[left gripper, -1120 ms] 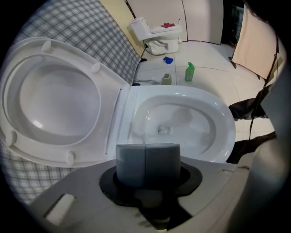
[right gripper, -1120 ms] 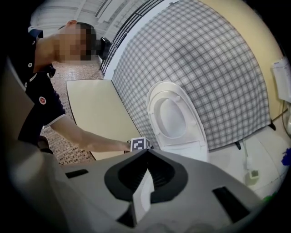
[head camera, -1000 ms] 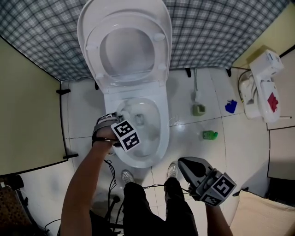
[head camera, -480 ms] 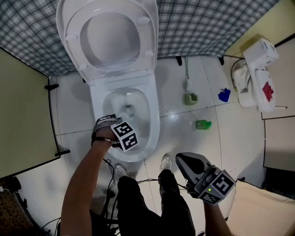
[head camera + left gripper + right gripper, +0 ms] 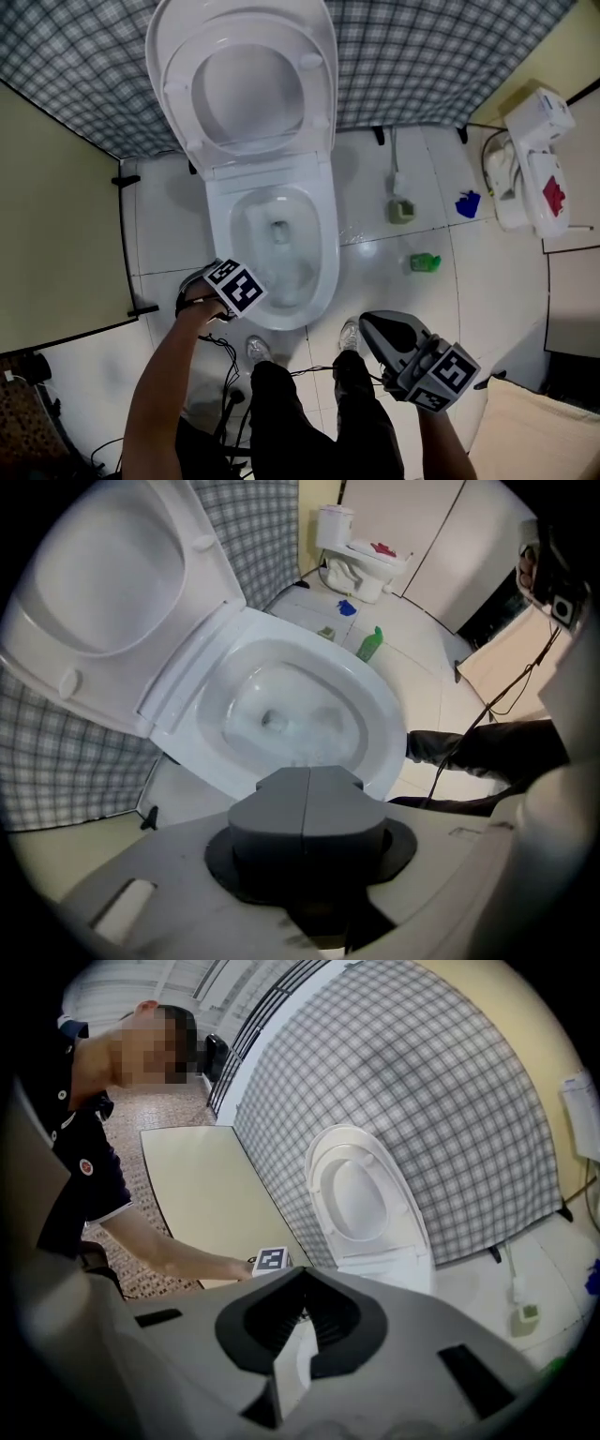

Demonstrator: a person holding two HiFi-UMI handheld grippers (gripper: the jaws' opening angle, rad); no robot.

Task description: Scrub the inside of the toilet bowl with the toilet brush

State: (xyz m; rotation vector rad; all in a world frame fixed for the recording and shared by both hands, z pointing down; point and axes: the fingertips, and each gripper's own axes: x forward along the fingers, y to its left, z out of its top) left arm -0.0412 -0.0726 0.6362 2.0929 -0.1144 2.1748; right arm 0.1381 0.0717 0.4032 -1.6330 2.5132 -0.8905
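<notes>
Plaid wall point(image 5: 450, 56); white tile floor point(image 5: 487, 281); cream panel point(image 5: 56, 216), possibly partition.

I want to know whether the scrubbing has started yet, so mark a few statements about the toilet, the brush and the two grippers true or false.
1. The toilet lid is raised. True.
2. The left gripper holds the toilet brush. False: its jaws are together with nothing between them, and the toilet brush stands in its holder on the floor by the wall.
3. A green bottle is on the floor to the right of the toilet bowl. True.
4. The right gripper is over the bowl. False: it hangs over the floor beside the person's shoe.
</notes>
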